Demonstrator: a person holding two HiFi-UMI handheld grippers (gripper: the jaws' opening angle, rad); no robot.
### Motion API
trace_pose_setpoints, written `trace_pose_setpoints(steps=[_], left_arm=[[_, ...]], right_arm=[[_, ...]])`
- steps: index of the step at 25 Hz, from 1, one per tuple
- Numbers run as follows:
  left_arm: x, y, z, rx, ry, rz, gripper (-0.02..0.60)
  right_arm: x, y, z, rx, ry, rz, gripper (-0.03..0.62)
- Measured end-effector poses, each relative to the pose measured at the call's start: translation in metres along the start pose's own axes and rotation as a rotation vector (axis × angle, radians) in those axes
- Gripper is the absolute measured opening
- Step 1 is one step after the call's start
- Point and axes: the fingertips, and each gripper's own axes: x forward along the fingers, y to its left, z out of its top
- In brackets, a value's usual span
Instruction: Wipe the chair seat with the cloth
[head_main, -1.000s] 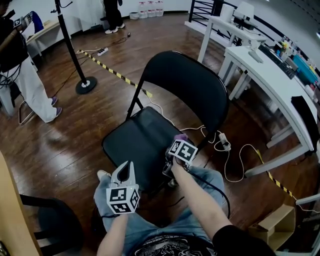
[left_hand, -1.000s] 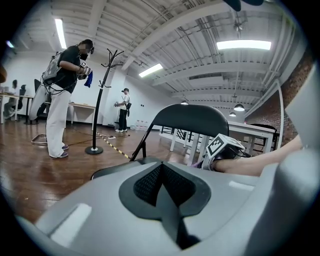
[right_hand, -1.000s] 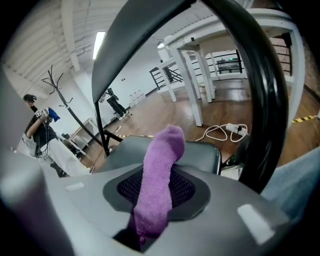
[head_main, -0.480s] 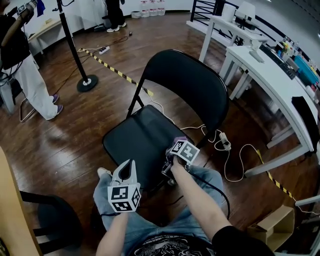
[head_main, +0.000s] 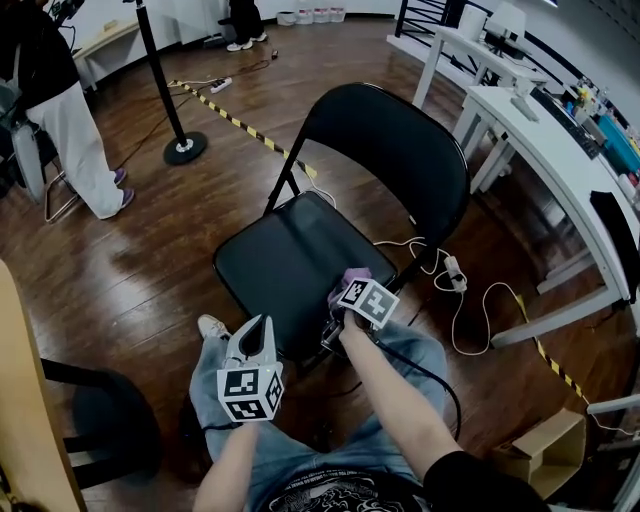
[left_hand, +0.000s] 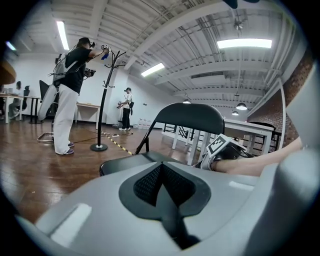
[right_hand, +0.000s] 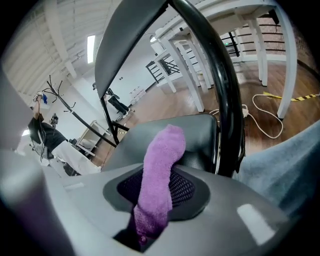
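Cloth (right_hand: 159, 165) is pinched between the right gripper's (right_hand: 156, 200) jaws, its purple end poking out over the chair seat's (head_main: 285, 262) near corner. Left gripper's (left_hand: 162, 190) jaws are pressed together, empty, near the seat's front edge.

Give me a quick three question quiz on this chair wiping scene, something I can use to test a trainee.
1. Multiple choice: what is between the jaws of the right gripper?
A. a purple cloth
B. a white cable
C. nothing
2. True or false: the left gripper has its jaws together with nothing between them.
3. Fill the gap: the chair seat and the backrest are both ___ in colour.

Key: 1 A; 2 true; 3 black.
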Motion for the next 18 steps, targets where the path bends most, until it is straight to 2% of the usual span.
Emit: trace_pose_setpoints(steps=[9,18], left_arm=[[-0.038,0.009,-0.022,-0.029,0.009,0.04,0.003],[-0.061,0.009,-0.025,-0.034,-0.011,0.048,0.003]], right_arm=[[-0.022,0.027,-0.058,-0.012,0.043,0.078,0.1],[-0.042,0.059,-0.122,-0.032,0.105,0.177,0.1]])
